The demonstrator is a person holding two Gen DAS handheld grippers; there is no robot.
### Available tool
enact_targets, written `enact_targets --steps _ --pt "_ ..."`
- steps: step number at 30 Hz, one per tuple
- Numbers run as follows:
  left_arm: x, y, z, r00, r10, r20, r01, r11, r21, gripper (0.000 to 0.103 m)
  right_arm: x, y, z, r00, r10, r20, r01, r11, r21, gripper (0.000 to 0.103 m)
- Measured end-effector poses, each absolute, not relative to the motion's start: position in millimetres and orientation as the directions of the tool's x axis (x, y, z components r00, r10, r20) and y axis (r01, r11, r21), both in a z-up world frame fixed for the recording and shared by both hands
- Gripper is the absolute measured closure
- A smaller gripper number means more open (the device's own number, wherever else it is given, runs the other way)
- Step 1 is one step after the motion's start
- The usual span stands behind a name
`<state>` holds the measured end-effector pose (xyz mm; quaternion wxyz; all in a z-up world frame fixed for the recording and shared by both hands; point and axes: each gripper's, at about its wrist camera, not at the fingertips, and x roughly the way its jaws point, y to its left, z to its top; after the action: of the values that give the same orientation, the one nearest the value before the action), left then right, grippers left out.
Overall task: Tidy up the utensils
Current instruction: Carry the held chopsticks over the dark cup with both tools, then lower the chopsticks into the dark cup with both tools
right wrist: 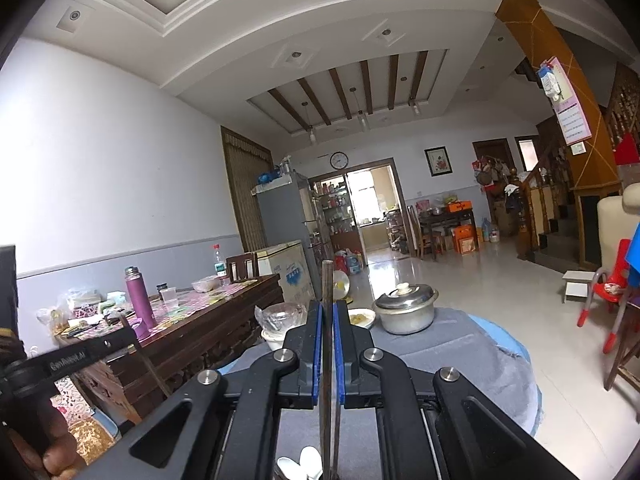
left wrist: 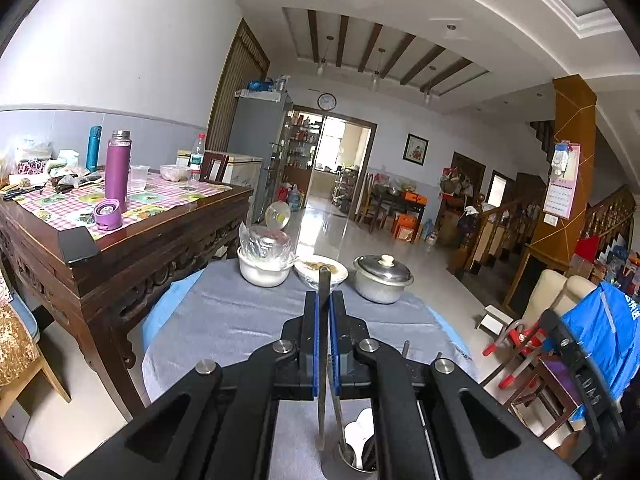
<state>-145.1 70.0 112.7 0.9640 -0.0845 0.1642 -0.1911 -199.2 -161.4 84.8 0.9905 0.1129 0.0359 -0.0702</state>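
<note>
Two grippers share one job here, and the layout explains your grip: the round table under its grey cloth (left wrist: 240, 320) keeps its far edge for food, namely the lidded steel pot (left wrist: 382, 278), the white plate of leftovers (left wrist: 322, 270) and the plastic-wrapped white bowl (left wrist: 264, 266), so the utensils gather at the near edge in the steel holder cup (left wrist: 356, 460), where white ceramic spoons (left wrist: 360, 430) already stand. Your left gripper (left wrist: 324, 300) has its blue-padded jaws pressed onto a thin dark chopstick (left wrist: 323, 280), held upright so its lower end seems aimed at the cup. Your right gripper (right wrist: 329, 308) pinches a second dark chopstick (right wrist: 327, 280) likewise, above the spoons (right wrist: 308, 460).
</note>
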Motion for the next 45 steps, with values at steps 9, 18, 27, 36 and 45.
enact_targets --steps 9,18,27,36,45 --pt "-159 69 124 0.868 -0.434 -0.242 0.382 0.895 -0.232 0.098 -193 -154 74 0.988 -0.096 -0.117 0.120 0.968 0.220 0.097" --pt "-158 55 120 0.847 -0.463 -0.260 0.409 0.881 -0.237 0.098 -192 -148 69 0.988 -0.081 -0.131 0.108 0.971 0.213 0.097" --pt "-157 42 114 0.845 -0.467 -0.260 0.417 0.880 -0.226 0.098 -191 -147 64 0.987 -0.073 -0.144 0.103 0.972 0.213 0.097" --pt "-152 26 104 0.842 -0.455 -0.290 0.413 0.889 -0.195 0.098 -187 -150 57 0.984 -0.066 -0.165 0.102 0.971 0.216 0.097" --pt "-147 19 94 0.833 -0.449 -0.323 0.409 0.893 -0.186 0.098 -179 -150 50 0.979 -0.058 -0.194 0.099 0.972 0.212 0.097"
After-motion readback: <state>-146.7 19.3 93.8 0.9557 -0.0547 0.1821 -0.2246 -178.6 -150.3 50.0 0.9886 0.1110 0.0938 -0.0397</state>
